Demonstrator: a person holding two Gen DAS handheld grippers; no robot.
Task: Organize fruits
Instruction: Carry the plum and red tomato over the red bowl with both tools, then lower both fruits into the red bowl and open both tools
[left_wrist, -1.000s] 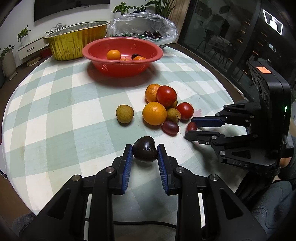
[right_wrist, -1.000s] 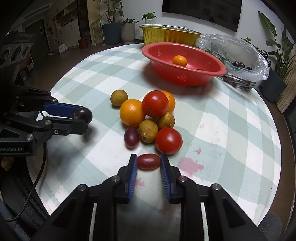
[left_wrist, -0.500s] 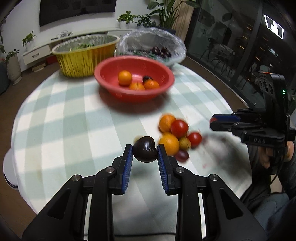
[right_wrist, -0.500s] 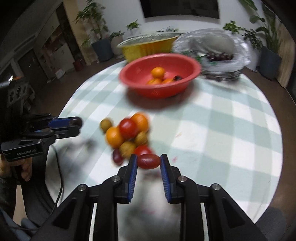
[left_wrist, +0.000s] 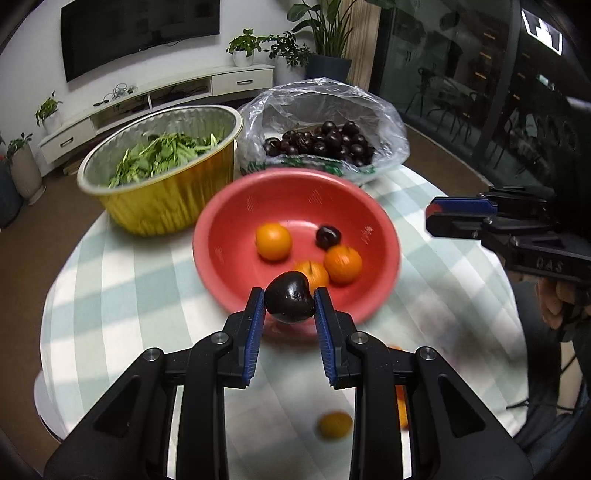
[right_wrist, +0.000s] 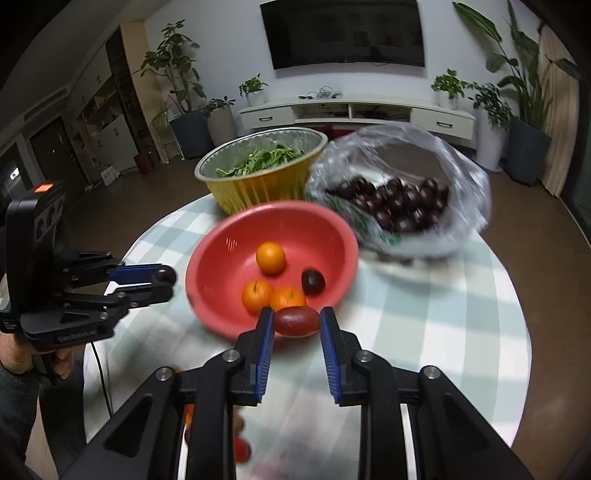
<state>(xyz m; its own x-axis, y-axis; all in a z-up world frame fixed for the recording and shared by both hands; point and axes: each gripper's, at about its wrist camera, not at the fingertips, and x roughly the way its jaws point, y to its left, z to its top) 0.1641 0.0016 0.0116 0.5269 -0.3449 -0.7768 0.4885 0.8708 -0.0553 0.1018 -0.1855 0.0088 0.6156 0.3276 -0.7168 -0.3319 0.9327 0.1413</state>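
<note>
My left gripper (left_wrist: 289, 304) is shut on a dark purple cherry (left_wrist: 290, 302) and holds it in the air at the near rim of the red bowl (left_wrist: 229, 225). My right gripper (right_wrist: 296, 323) is shut on a small oblong red tomato (right_wrist: 296, 321), also in the air at the bowl's near rim (right_wrist: 207, 254). The bowl holds three oranges (left_wrist: 273, 241) and a dark cherry (left_wrist: 328, 236). Each gripper shows in the other's view: the right one (left_wrist: 458, 218) to the bowl's right, the left one (right_wrist: 162, 282) to its left.
A gold foil tub of green leaves (left_wrist: 159, 173) and a clear plastic bag of dark cherries (left_wrist: 325, 136) stand behind the bowl on the round checked table (left_wrist: 122, 280). Loose fruits (left_wrist: 334, 424) lie blurred under the grippers near the front edge.
Both grippers have lifted their fruits off the table and moved forward from the fruit pile to the red bowl. The bowl now looks much closer in both views.
</note>
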